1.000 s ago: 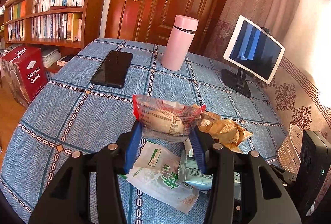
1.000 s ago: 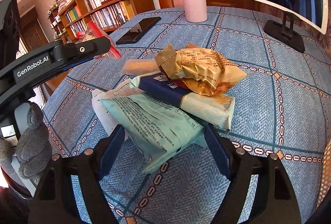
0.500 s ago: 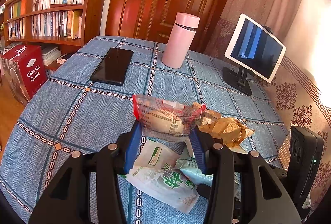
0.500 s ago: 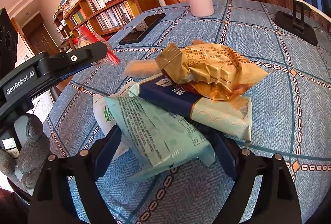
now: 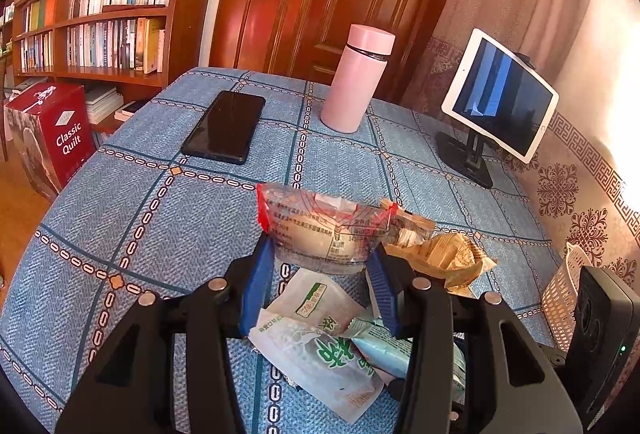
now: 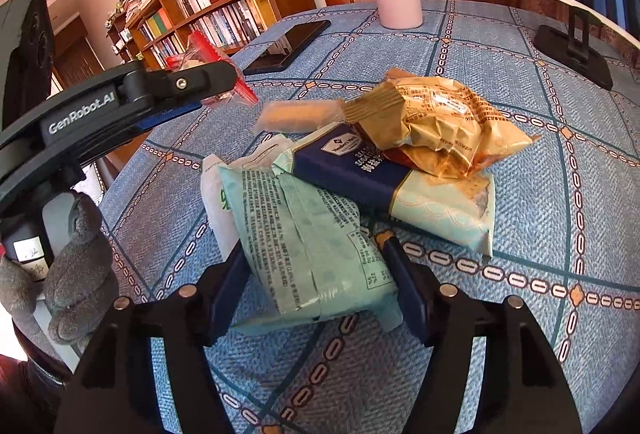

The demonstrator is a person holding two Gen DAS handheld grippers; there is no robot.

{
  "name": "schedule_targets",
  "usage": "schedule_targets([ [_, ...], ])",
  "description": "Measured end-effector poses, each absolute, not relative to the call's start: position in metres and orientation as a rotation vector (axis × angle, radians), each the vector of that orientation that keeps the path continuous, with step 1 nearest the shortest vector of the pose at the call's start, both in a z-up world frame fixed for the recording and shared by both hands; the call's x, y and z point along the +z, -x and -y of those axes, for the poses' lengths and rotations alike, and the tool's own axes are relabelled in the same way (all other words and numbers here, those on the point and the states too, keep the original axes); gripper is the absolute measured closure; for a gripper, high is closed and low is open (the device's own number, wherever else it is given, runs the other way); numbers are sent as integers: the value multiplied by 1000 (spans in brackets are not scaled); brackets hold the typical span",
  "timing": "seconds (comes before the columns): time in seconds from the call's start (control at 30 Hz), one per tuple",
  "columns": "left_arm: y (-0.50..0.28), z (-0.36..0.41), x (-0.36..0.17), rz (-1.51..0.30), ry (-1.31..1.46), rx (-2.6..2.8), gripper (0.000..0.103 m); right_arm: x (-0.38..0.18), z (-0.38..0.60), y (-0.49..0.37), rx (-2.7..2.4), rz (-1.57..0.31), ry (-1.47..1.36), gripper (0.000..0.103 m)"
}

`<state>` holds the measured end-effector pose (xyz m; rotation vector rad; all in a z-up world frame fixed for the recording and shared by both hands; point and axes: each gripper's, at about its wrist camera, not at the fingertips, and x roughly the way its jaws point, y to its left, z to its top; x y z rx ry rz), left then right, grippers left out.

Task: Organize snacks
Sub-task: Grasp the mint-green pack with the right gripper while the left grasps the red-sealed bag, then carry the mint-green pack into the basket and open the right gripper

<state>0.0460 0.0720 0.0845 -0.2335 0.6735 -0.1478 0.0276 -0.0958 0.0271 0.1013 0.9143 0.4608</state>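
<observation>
Blue pads of the left gripper [image 5: 320, 266] press both sides of a clear red-edged snack packet [image 5: 326, 230], holding it clear of the blue checked tablecloth [image 5: 160, 218]. In the right wrist view the right gripper [image 6: 316, 274] has its fingers against either side of a pale green packet [image 6: 308, 246]; whether it pinches or merely brackets it, I cannot tell. That packet lies at the near end of a pile, resting against a navy-and-mint packet [image 6: 384, 185] with a crumpled gold wrapper [image 6: 440, 125] on top and a white green-printed pouch [image 5: 316, 346] beneath. A slim wafer bar [image 6: 300, 115] lies just behind. Farther back stand a pink flask [image 5: 358, 79], a black phone [image 5: 224, 127] and a tablet on a stand [image 5: 500, 93]. A white basket [image 5: 564, 298] sits at the table's right edge.
</observation>
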Motion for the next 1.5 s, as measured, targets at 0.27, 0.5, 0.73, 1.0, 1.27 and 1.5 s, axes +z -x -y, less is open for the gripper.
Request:
schedule_targets([
  [0.27, -45, -73, 85, -671, 230, -150, 55, 34, 108, 19, 462, -895, -135, 38],
  [0.5, -43, -71, 87, -664, 225, -153, 55, 48, 114, 53, 466, -858, -166, 38],
  [0.73, -37, -64, 89, -654, 209, -168, 55, 64, 130, 67, 395, -805, -185, 38],
  [1.0, -33, -55, 92, -636, 188, -188, 55, 90, 168, 75, 271, -717, -221, 38],
  [1.27, -32, -53, 92, -637, 184, -193, 55, 111, 220, 82, 106, -640, -278, 38],
  [1.5, -31, -49, 91, -641, 170, -200, 55, 119, 280, 91, -75, -582, -351, 38],
])
